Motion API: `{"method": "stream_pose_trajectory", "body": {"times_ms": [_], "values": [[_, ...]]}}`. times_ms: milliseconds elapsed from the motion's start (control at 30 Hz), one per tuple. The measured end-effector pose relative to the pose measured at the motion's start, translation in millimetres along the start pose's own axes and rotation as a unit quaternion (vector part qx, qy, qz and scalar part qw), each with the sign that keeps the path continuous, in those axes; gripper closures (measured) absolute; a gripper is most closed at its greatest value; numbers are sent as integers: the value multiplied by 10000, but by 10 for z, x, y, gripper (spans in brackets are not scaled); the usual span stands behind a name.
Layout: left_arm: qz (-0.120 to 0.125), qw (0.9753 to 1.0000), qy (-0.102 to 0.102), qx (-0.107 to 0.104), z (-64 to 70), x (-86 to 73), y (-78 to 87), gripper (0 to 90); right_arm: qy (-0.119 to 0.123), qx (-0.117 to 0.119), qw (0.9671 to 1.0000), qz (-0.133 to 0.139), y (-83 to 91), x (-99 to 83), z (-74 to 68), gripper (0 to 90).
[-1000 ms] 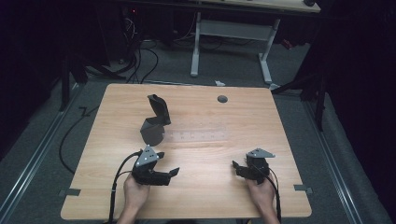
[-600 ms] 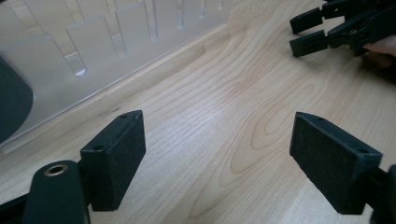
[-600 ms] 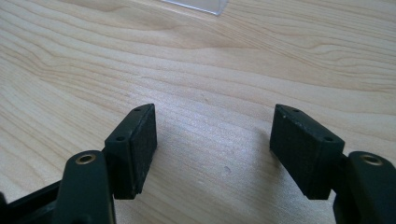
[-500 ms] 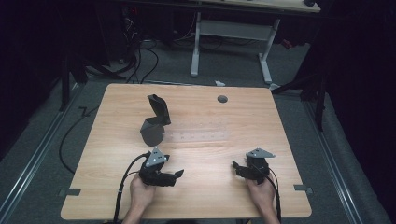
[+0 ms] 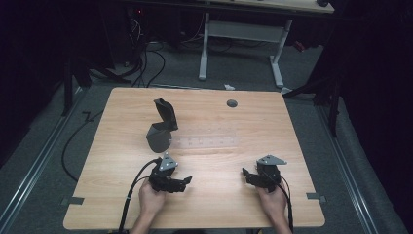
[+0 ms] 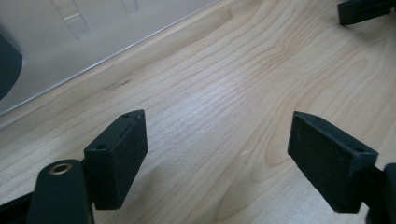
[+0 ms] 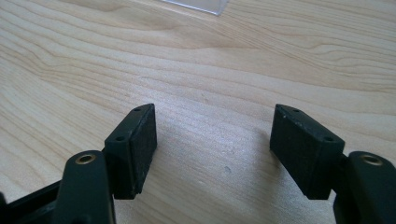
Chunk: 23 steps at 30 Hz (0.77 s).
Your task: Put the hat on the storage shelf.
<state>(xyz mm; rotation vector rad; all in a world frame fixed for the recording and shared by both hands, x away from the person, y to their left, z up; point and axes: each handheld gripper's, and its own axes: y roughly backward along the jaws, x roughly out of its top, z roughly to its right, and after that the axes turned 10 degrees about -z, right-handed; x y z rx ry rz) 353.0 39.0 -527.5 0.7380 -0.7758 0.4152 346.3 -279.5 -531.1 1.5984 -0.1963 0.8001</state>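
Note:
A dark grey folded object (image 5: pixel 160 129) stands left of the middle of the wooden table (image 5: pixel 272 122), one flap sticking up. A clear plastic ruler (image 5: pixel 207 142) lies flat just right of it. My left gripper (image 5: pixel 185 183) rests low near the front edge, pointing right, and is open with bare wood between its jaws (image 6: pixel 217 135). In the left gripper view the clear ruler (image 6: pixel 70 37) lies ahead at upper left. My right gripper (image 5: pixel 246 175) sits at the front right, pointing left, also open over bare wood (image 7: pixel 212 126). A corner of the ruler (image 7: pixel 196 4) lies beyond its jaws.
A small round grey disc (image 5: pixel 232 103) lies near the table's far edge. Cables (image 5: pixel 129 195) trail from each gripper off the front edge. The right gripper's jaw tip (image 6: pixel 364 9) shows at the top right of the left gripper view. White desk legs (image 5: pixel 204 48) stand behind.
My left gripper has shifted a little to the right and toward the front edge. The right gripper and the things on the table have not moved.

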Motion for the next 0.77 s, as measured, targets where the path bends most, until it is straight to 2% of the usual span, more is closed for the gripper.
{"method": "stream_pose_trajectory", "body": {"times_ms": [233, 433, 767], "values": [[30, 9997, -98, 243, -62, -23, -94, 204, 1, -1, 10000, 0, 0, 0, 0, 321], [-96, 9985, -331, 430, -79, -107, -167, 178, 2, -1, 10000, 0, 0, 0, 0, 321], [-62, 9981, -284, 548, -80, -108, -176, 147, 0, 0, 10000, 0, 0, 0, 0, 321]]}}
